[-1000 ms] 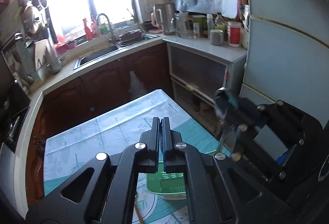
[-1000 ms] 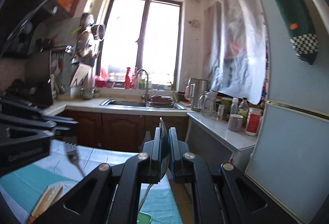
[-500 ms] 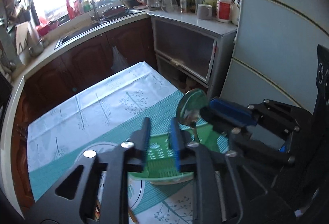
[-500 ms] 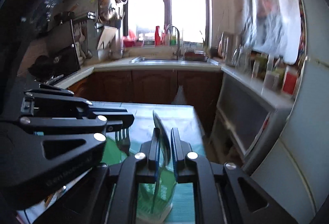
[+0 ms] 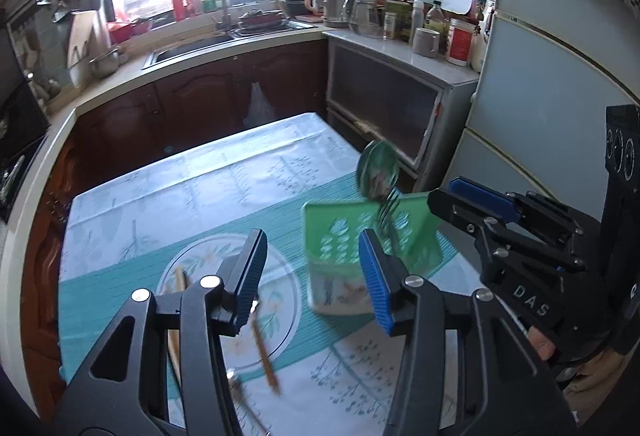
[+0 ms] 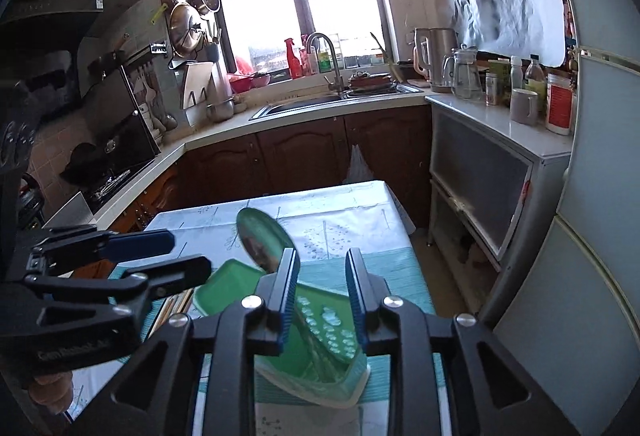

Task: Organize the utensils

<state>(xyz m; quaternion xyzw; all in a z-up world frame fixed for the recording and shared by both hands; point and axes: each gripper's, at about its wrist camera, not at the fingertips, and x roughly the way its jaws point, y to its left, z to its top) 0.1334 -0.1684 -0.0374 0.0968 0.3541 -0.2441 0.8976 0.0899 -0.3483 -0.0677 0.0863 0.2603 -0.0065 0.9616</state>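
a spoon (image 5: 378,166) and a fork (image 5: 389,214) stand in the green holder (image 5: 340,236). both the left gripper (image 5: 310,272) and the right gripper (image 6: 322,290) have just been opening, nothing between their jaws. chopsticks (image 5: 262,348) wait on the plate (image 5: 288,300).

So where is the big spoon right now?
The spoon stands bowl-up in the green holder on the table, beside a fork, just ahead of the right gripper.

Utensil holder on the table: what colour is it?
Green with a pale base, clearest in the left wrist view.
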